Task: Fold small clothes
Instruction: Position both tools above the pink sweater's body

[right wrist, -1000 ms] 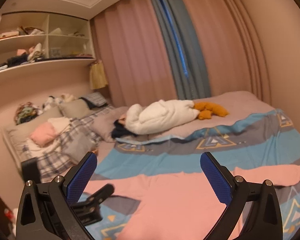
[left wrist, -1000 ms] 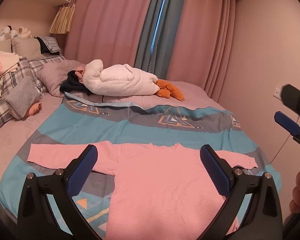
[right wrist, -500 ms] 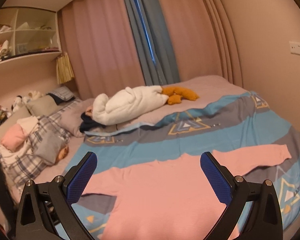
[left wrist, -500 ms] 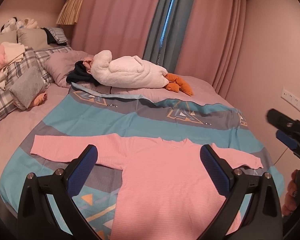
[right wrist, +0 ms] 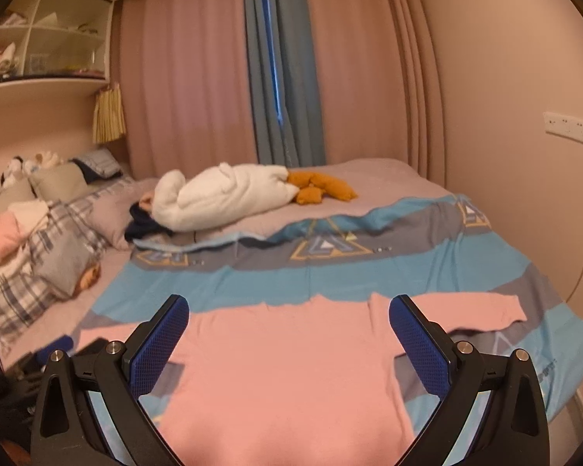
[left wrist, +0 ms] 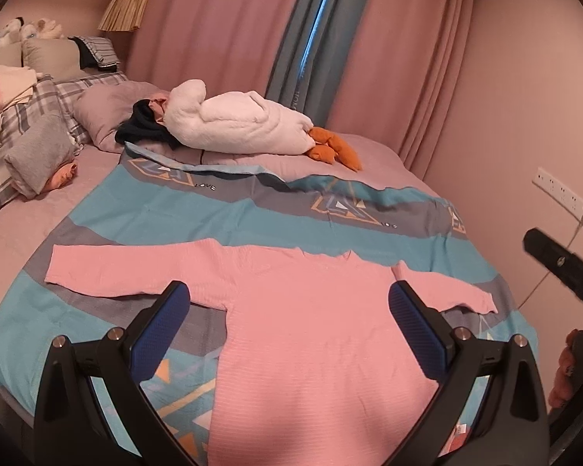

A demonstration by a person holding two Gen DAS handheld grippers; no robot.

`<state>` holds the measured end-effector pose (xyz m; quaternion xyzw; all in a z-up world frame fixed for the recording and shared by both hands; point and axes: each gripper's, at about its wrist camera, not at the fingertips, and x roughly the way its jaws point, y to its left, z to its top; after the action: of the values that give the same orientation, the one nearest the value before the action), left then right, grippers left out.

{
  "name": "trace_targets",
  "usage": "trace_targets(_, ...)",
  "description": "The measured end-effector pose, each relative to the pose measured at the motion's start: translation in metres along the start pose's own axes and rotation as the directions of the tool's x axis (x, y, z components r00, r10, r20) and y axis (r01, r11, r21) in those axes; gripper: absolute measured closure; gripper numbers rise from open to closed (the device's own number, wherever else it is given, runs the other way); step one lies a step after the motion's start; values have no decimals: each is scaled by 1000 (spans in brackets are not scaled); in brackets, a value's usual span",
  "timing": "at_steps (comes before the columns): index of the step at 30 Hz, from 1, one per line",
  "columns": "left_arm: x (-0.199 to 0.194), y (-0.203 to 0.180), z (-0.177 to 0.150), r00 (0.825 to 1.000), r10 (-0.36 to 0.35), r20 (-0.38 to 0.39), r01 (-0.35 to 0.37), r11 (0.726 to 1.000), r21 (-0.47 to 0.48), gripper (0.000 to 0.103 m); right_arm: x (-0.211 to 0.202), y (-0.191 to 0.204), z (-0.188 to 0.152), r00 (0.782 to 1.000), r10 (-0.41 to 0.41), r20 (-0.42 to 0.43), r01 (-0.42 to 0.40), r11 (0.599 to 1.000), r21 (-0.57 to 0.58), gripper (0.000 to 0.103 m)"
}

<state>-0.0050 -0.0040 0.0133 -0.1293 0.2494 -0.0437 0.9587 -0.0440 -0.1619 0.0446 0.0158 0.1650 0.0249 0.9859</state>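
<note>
A pink long-sleeved top [left wrist: 311, 330] lies flat on the striped blue and grey bedspread [left wrist: 213, 217], both sleeves spread sideways. My left gripper [left wrist: 289, 324] hovers above its body, open, with nothing between the blue pads. In the right wrist view the same pink top [right wrist: 283, 372] fills the foreground, and my right gripper [right wrist: 289, 334] hangs open over it, holding nothing. The right sleeve [right wrist: 482, 308] reaches toward the wall side. The right gripper's black body shows at the far right of the left wrist view, with a hand [left wrist: 563, 372] on it.
A white plush goose [left wrist: 237, 122] with orange feet lies across the far end of the bed. Pillows and folded clothes [left wrist: 27, 124] pile up at the left. Pink curtains [left wrist: 221, 31] and a wall with a socket strip [left wrist: 563, 194] bound the bed.
Both cameras have swung and moved closer over the pink top, which now sits more centred in each view. Both grippers stay open. The top itself has not moved.
</note>
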Motion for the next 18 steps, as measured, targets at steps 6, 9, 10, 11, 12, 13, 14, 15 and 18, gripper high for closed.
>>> trace_targets(6,13,-4,3,999,-23,-38,23,1000,0,1,13,-6,-7,999,4,-38,-4,1000,17,1)
trace_targets(9,21,-6,5,998,-41,-46,41,999,-4,1,18,-9,-11,999,-12,-34,12,1000,7,1)
trace_targets(10,25,-6,5,998,-41,-49,41,999,0,1,21,-10,-12,999,-15,-36,16,1000,9,1)
trace_targets(11,28,-7,6,998,-40,-51,41,999,4,1,24,-12,-14,999,-16,-42,17,1000,12,1)
trace_targets(12,31,-9,6,998,-40,-54,40,999,10,1,30,-14,-17,998,-9,-59,10,1000,19,1)
trace_targets(13,35,-10,6,998,-42,-56,43,999,17,2,34,-16,-19,997,0,-73,2,1000,23,1)
trace_targets(14,38,-12,6,997,-45,-62,46,999,23,2,39,-18,-21,996,5,-92,-2,1000,29,1)
trace_targets(15,40,-13,6,997,-49,-67,51,998,25,3,44,-21,-24,994,9,-112,-5,999,33,1)
trace_targets(18,45,-17,10,991,-101,-93,103,995,20,4,52,-26,-24,990,3,-139,2,999,34,1)
